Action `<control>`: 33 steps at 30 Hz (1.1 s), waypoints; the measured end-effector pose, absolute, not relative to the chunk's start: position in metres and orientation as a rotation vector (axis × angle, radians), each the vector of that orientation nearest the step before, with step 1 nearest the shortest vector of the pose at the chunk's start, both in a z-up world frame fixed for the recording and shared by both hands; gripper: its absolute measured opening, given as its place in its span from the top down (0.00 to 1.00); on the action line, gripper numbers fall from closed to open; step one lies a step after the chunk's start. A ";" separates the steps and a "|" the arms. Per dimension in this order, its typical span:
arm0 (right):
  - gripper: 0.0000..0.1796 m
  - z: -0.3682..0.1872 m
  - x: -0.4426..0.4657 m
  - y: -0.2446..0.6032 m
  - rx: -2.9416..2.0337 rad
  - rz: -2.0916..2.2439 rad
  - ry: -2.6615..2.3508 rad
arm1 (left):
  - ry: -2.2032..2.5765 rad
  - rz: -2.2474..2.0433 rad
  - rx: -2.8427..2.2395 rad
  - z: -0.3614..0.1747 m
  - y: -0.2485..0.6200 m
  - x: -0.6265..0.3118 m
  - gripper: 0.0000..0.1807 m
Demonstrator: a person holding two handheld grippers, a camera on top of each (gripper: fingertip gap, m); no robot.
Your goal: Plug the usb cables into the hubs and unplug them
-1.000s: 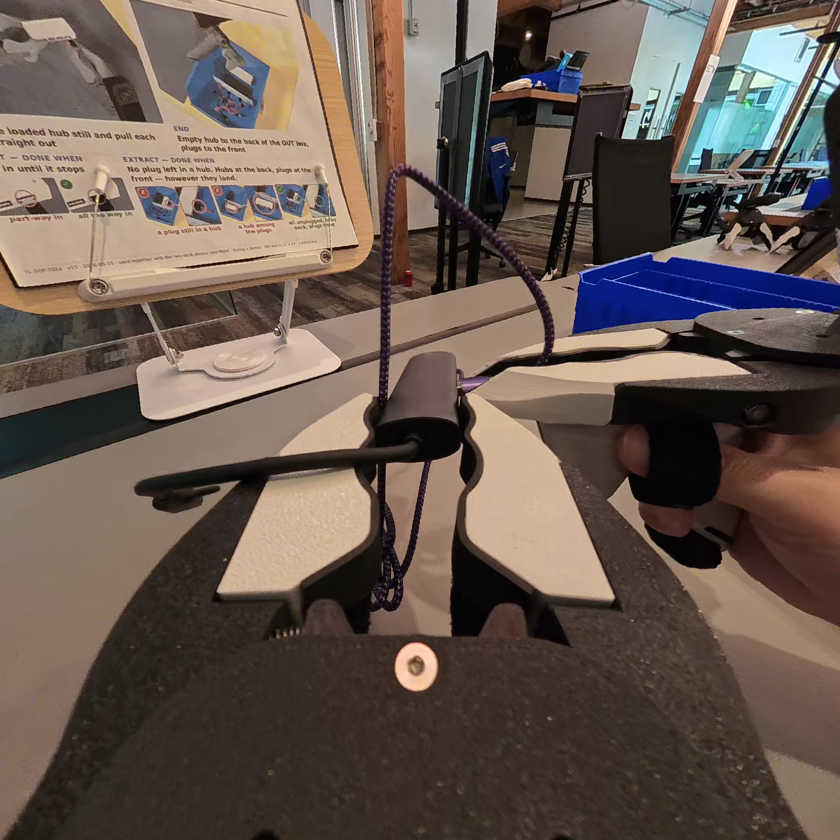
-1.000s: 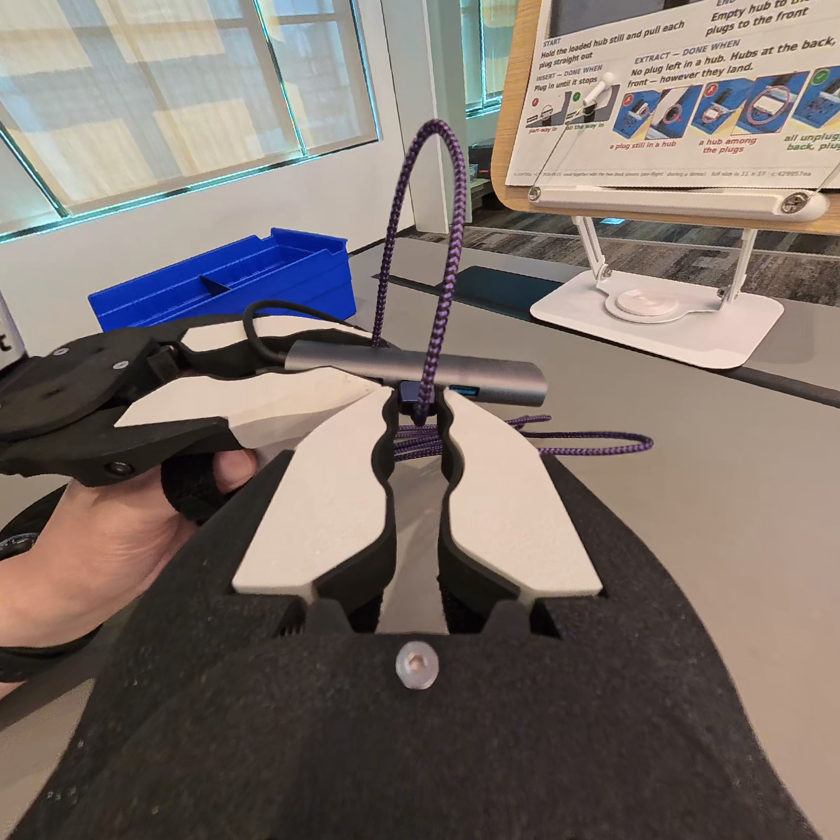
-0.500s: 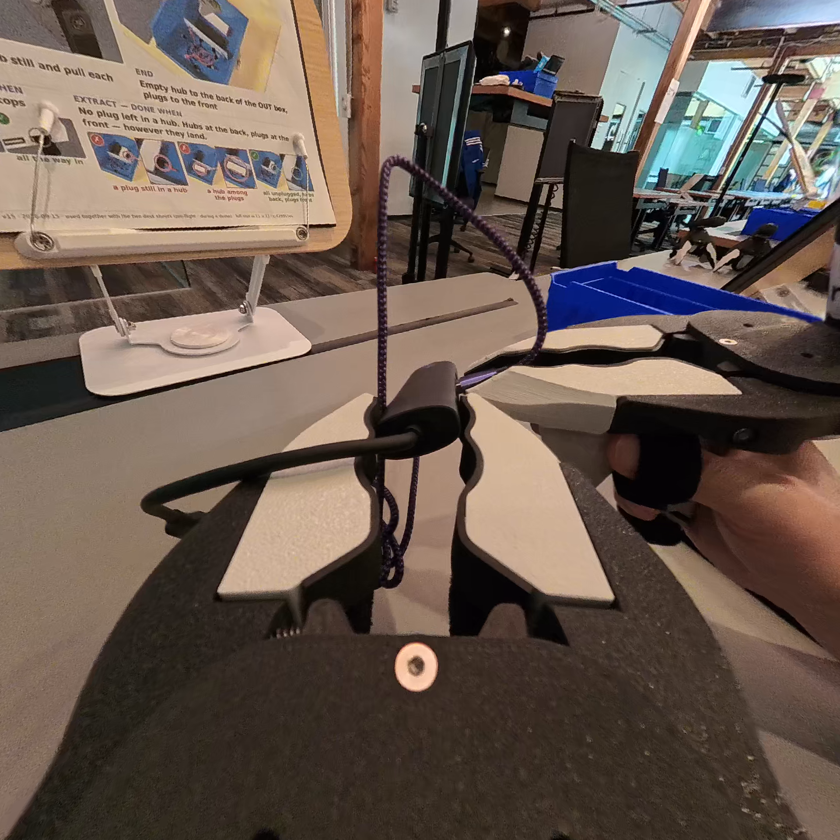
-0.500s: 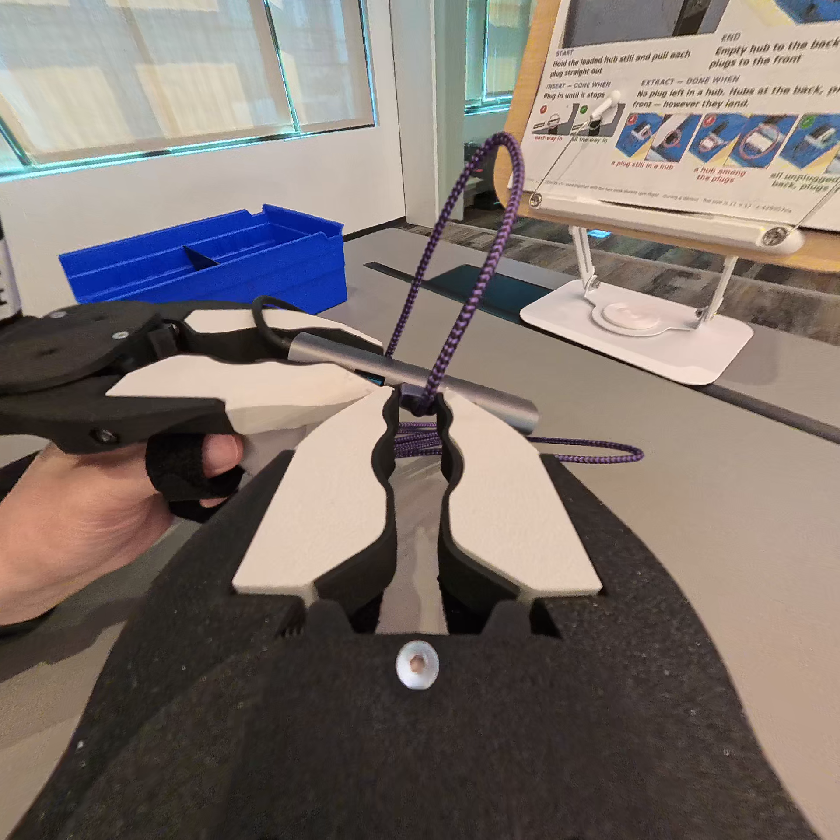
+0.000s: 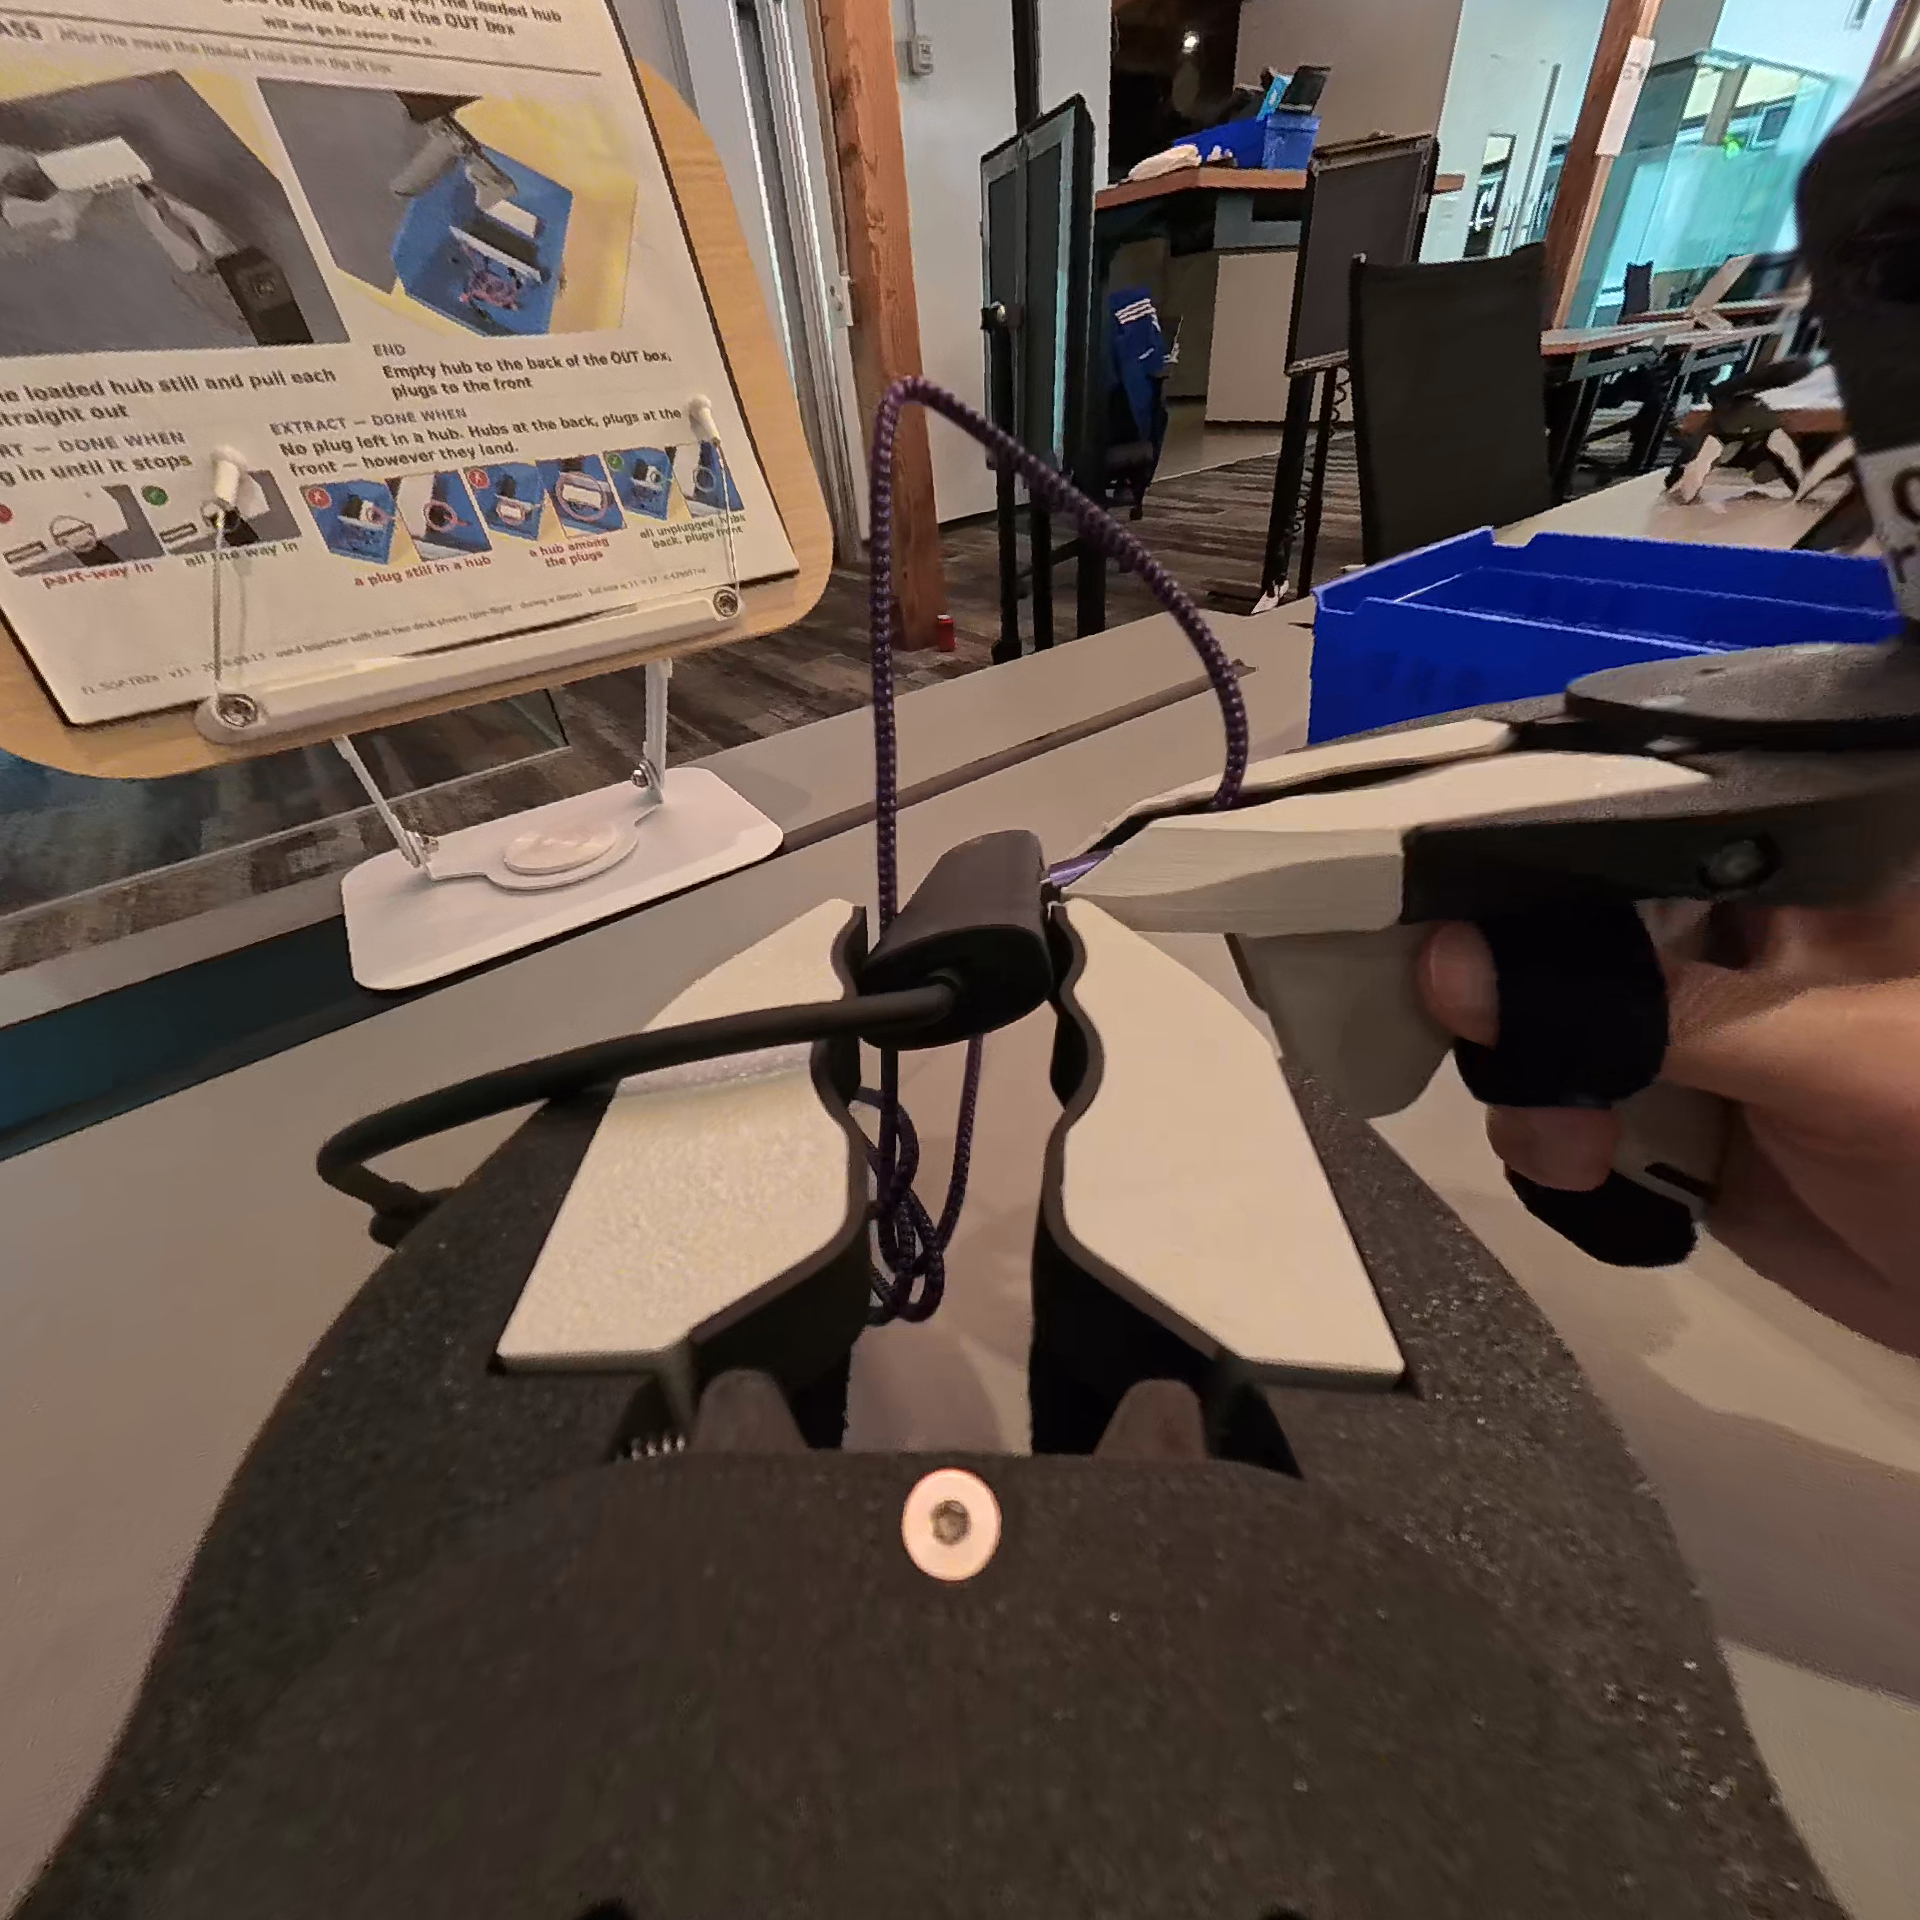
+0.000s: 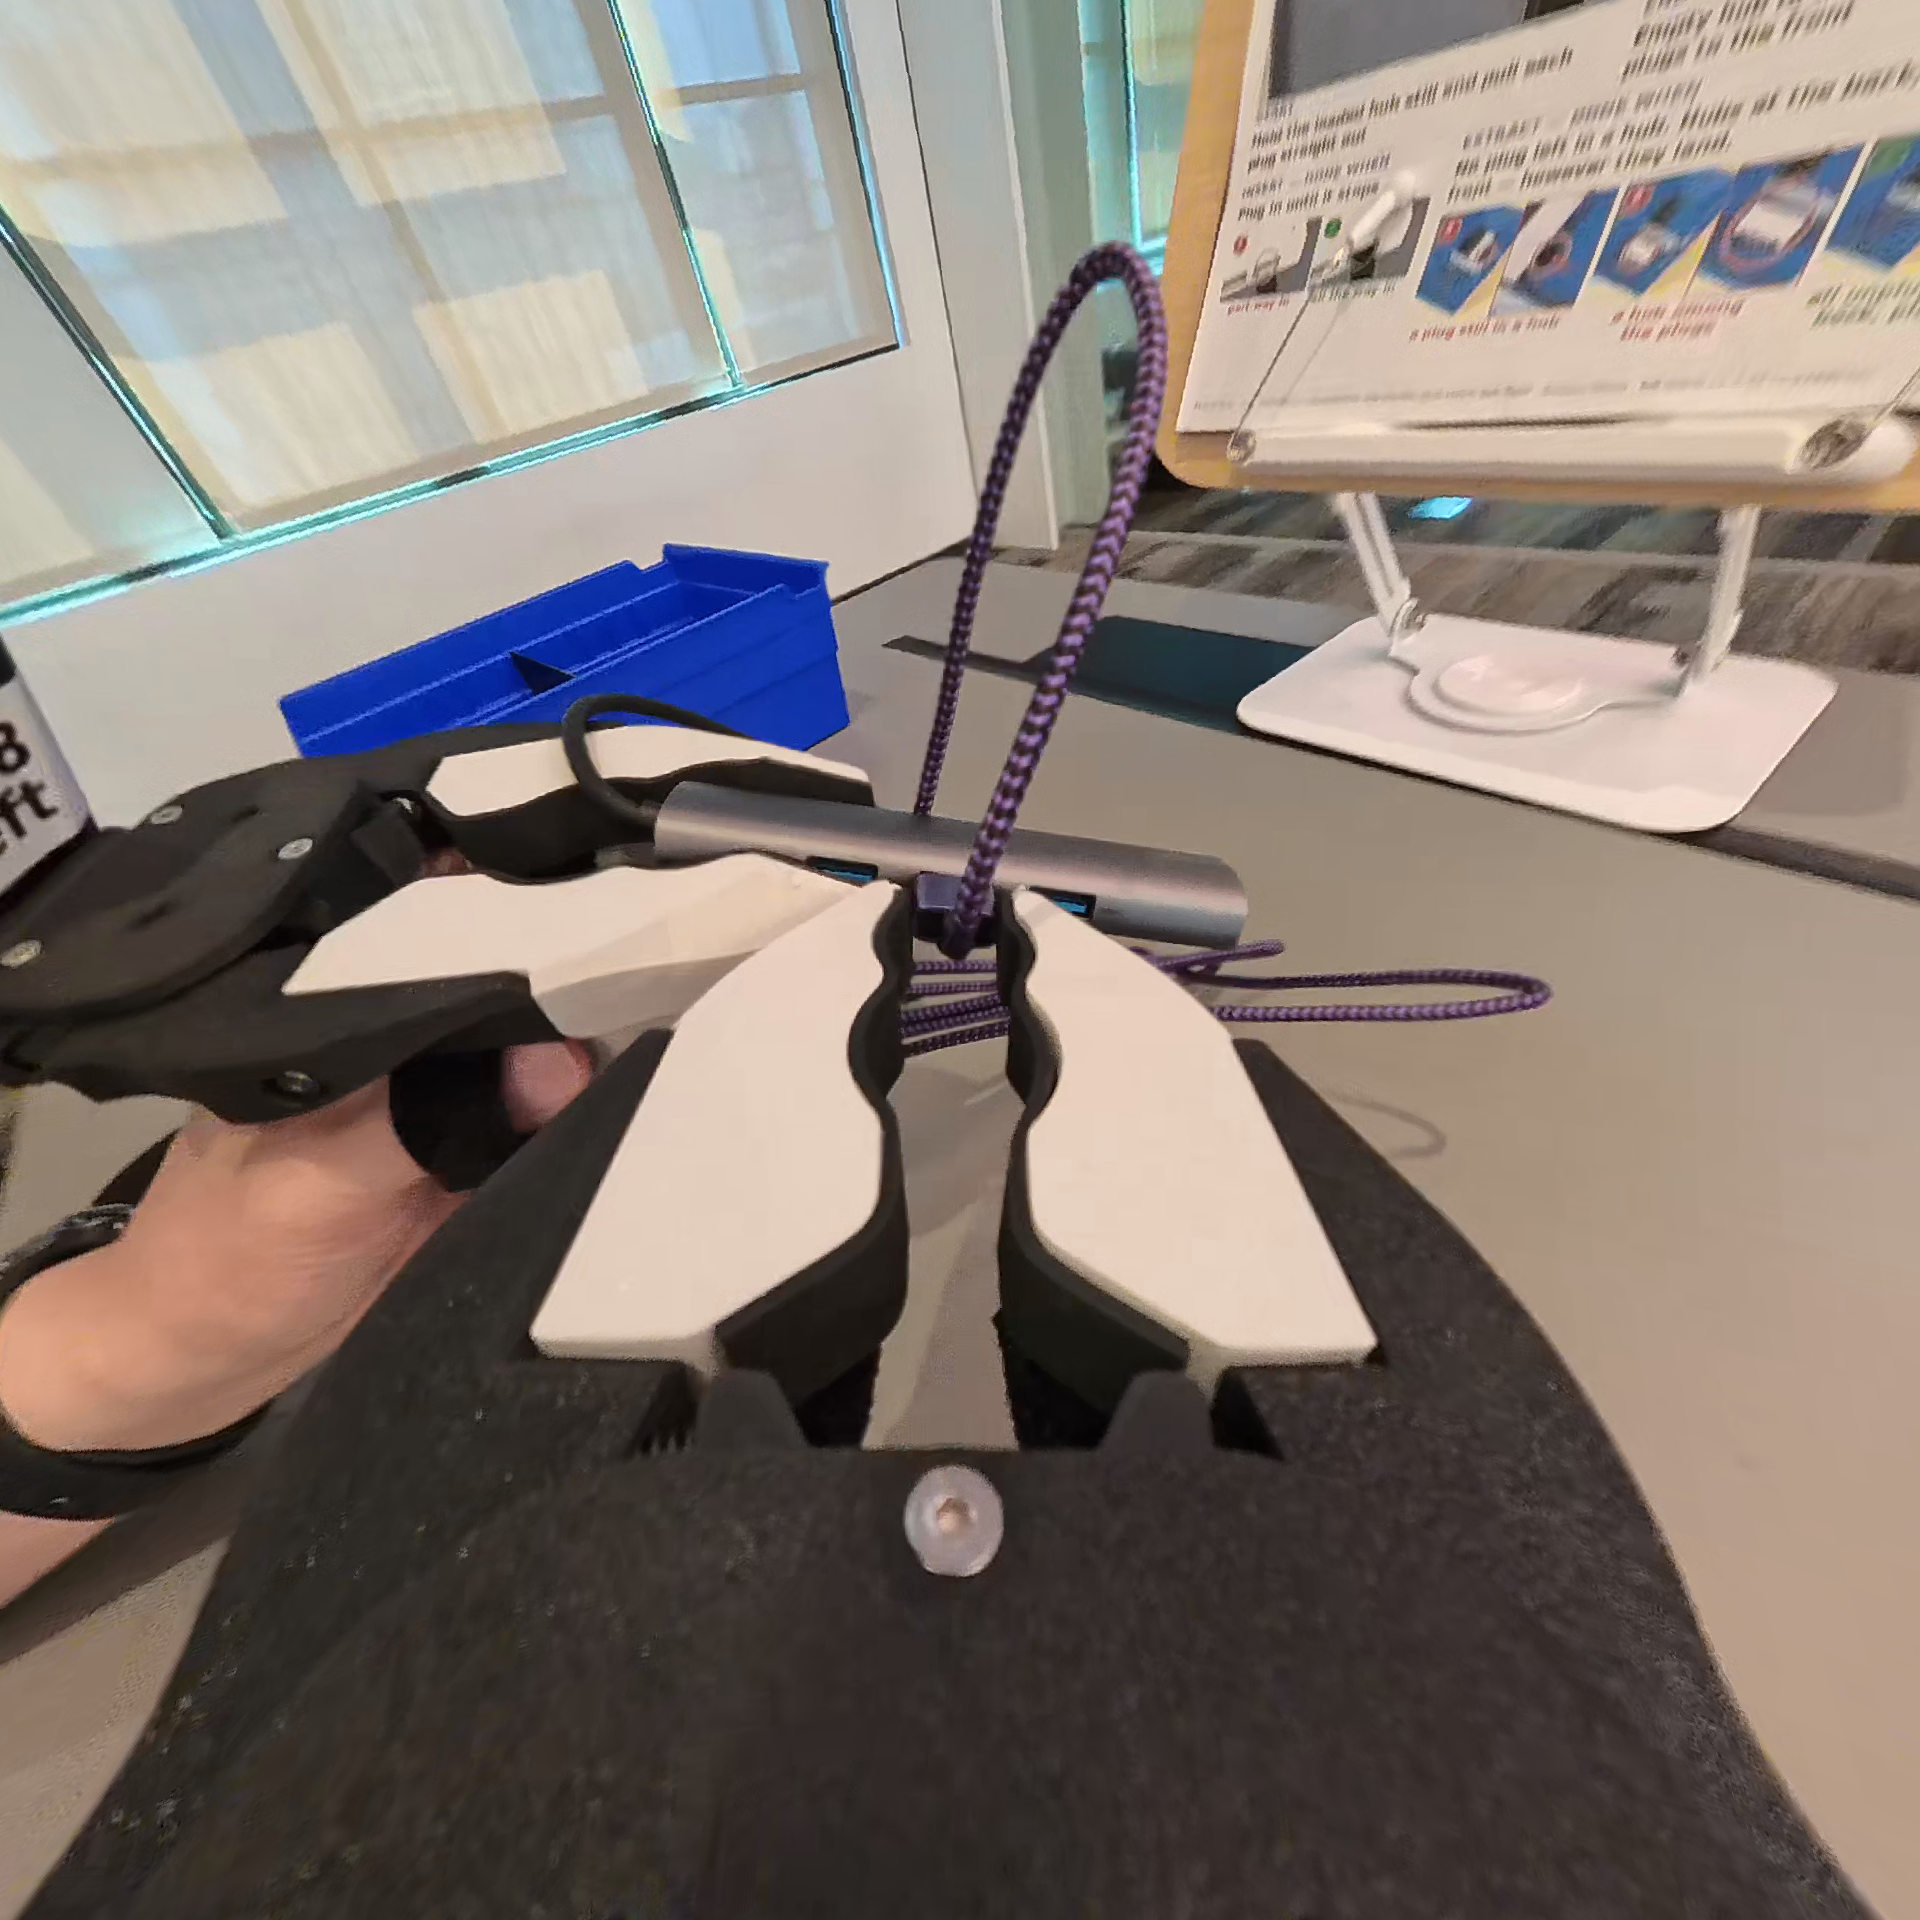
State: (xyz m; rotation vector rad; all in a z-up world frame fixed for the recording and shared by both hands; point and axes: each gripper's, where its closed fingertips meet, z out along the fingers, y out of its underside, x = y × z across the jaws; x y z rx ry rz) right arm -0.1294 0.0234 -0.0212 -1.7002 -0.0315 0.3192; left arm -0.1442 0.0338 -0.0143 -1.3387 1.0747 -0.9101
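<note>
My left gripper (image 5: 954, 966) is shut on a dark grey USB hub (image 5: 977, 883) and holds it above the table. The hub's black lead (image 5: 623, 1049) curls off to the left. My right gripper (image 6: 956, 914) is shut on the purple plug (image 6: 940, 899) of a braided purple cable (image 6: 1039, 623), which loops high above. The plug sits against the side of the hub (image 6: 1122, 868) between two blue ports; I cannot tell how deep it is. The right gripper also shows in the left wrist view (image 5: 1091, 852), and the left gripper in the right wrist view (image 6: 727, 831).
A blue divided bin (image 5: 1558, 644) (image 6: 623, 665) stands on the grey table behind the grippers. An instruction board on a white stand (image 5: 561, 873) (image 6: 1538, 707) stands at the table's far edge. The cable's slack (image 6: 1351, 997) lies on the table under the hub.
Both grippers keep their grips, with hub and plug still together. Both hands have swayed slightly, so the board and bin shift in view and the cable loop leans differently.
</note>
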 end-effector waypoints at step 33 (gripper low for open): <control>0.90 0.005 -0.137 0.005 -1.618 0.212 -0.122 | 0.951 -1.126 -1.310 0.010 0.016 -0.154 0.82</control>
